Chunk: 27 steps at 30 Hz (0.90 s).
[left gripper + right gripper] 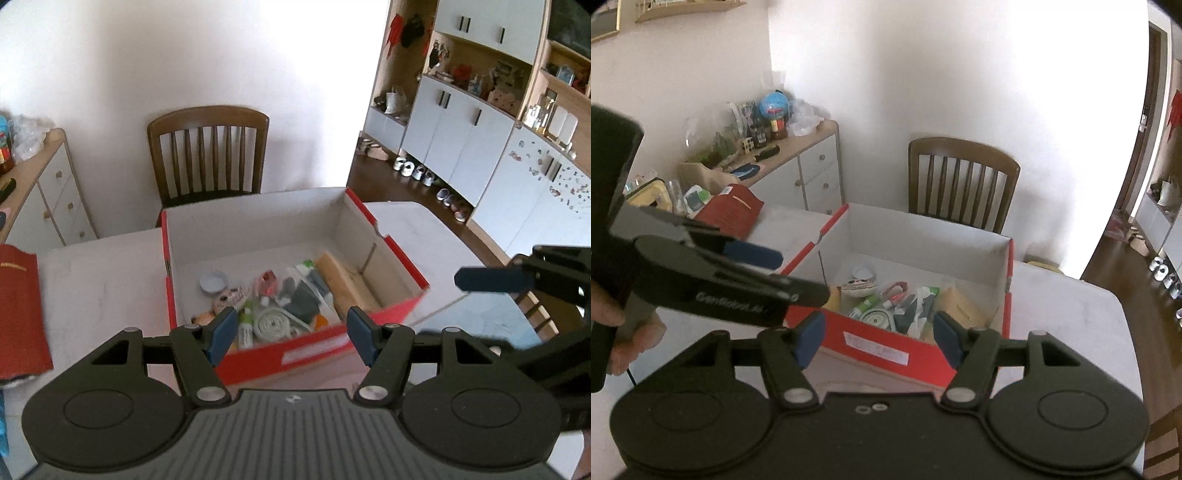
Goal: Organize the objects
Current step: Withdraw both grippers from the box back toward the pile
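Observation:
A red cardboard box (pixel 325 343) with a white inside stands open on the white table (pixel 103 288). In it lie several small things: a white round lid (pixel 213 282), tubes, a coiled white cable (pixel 271 323) and a brown paper packet (pixel 345 284). My left gripper (pixel 291 334) is open and empty, just before the box's near wall. My right gripper (pixel 879 334) is open and empty, above the box's (pixel 886 350) near wall. Each gripper shows in the other's view: the right one at the right (pixel 491 278), the left one at the left (pixel 753 254).
A wooden chair (pixel 210 155) stands behind the table. A red pouch (pixel 20 310) lies on the table at the left. A white sideboard (pixel 812 173) with clutter stands by the wall. White cabinets and shoes (pixel 417 171) are at the right.

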{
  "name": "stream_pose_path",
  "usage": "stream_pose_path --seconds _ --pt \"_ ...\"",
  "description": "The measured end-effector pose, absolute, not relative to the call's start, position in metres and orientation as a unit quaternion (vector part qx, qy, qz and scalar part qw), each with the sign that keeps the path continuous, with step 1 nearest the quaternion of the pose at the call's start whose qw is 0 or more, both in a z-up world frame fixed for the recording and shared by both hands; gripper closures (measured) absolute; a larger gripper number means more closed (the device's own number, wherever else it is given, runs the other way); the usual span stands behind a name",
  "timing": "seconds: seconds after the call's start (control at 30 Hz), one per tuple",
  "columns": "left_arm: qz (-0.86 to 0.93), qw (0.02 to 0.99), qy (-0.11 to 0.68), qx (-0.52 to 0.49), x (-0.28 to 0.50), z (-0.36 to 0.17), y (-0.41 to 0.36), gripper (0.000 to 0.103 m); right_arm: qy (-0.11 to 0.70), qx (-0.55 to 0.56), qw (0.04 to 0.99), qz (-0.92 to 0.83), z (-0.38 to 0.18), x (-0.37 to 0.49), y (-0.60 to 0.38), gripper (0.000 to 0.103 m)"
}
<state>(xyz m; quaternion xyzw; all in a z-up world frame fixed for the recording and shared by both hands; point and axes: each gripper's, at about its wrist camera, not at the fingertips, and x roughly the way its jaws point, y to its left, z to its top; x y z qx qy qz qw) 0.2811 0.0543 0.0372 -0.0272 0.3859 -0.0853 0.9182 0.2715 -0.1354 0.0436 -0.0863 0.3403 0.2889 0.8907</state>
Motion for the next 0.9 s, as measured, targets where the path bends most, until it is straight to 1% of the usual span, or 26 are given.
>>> stream_pose_path --seconds 0.07,0.1,0.13,0.2,0.57,0.63,0.67,0.87,0.9 --pt "-0.087 0.918 0.386 -0.029 0.270 0.037 0.055 0.038 0.338 -0.080 0.892 0.290 0.045 0.263 -0.141 0.032" --pt "-0.087 0.918 0.385 -0.031 0.263 0.037 0.055 0.035 0.337 -0.077 0.893 0.289 0.045 0.260 -0.143 0.032" --pt "-0.087 0.918 0.385 -0.032 0.257 0.037 0.056 0.028 0.337 -0.074 0.893 0.289 0.045 0.256 -0.145 0.032" --pt "-0.086 0.920 0.380 -0.034 0.246 0.036 0.056 0.025 0.338 -0.065 0.894 0.288 0.045 0.248 -0.150 0.030" --pt "-0.089 0.921 0.378 -0.030 0.184 0.015 0.056 0.025 0.342 -0.046 0.895 0.282 0.029 0.199 -0.165 0.028" --pt "-0.090 0.921 0.377 -0.035 0.174 0.009 0.056 0.025 0.342 -0.051 0.894 0.283 0.025 0.191 -0.166 0.025" --pt "-0.088 0.922 0.376 -0.036 0.169 0.006 0.056 0.025 0.339 -0.058 0.896 0.280 0.023 0.186 -0.167 0.020" --pt "-0.089 0.921 0.379 -0.023 0.145 -0.014 0.050 0.024 0.344 -0.064 0.895 0.278 0.007 0.161 -0.173 0.018" --pt "-0.089 0.920 0.382 -0.021 0.142 -0.018 0.049 0.022 0.346 -0.067 0.894 0.277 0.003 0.158 -0.174 0.017"
